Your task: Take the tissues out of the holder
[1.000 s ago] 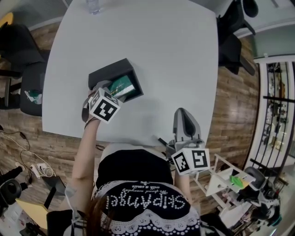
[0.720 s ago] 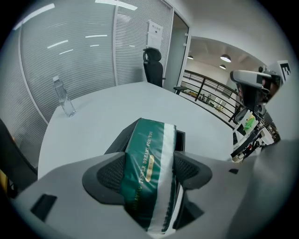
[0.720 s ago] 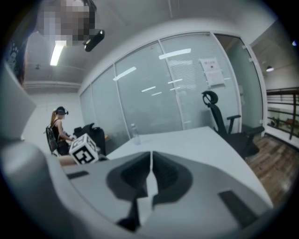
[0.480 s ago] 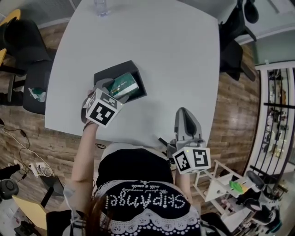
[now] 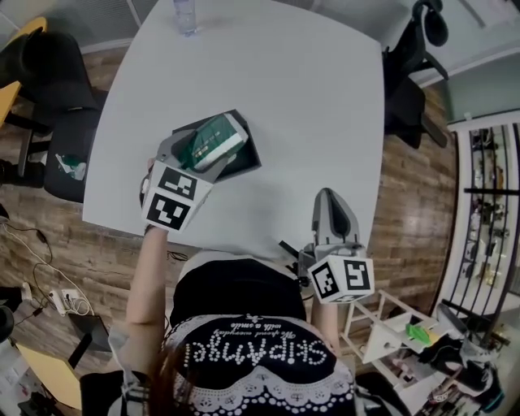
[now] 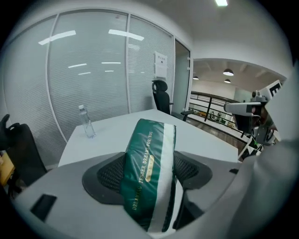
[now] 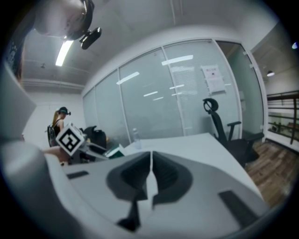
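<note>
The left gripper [image 5: 193,158] is clenched on a green and white tissue pack [image 5: 213,140]; in the left gripper view its 2 jaws press the pack's sides, with the pack standing on edge between them and its printed face turned left; from the head view the pack lies tilted over the open top of the black holder [image 5: 246,158], which sits on the white worktop [image 5: 309,97] towards its left side; whether the pack's lower end is clear of the holder cannot be told; the right gripper [image 5: 329,203] rests well apart near the worktop's near edge, its 2 jaws clenched together with nothing between them, as the right gripper view shows; 1 clear water bottle [image 5: 186,15] stands upright at the worktop's far edge; a black office chair [image 5: 410,57] stands beside the worktop's far right corner.
</note>
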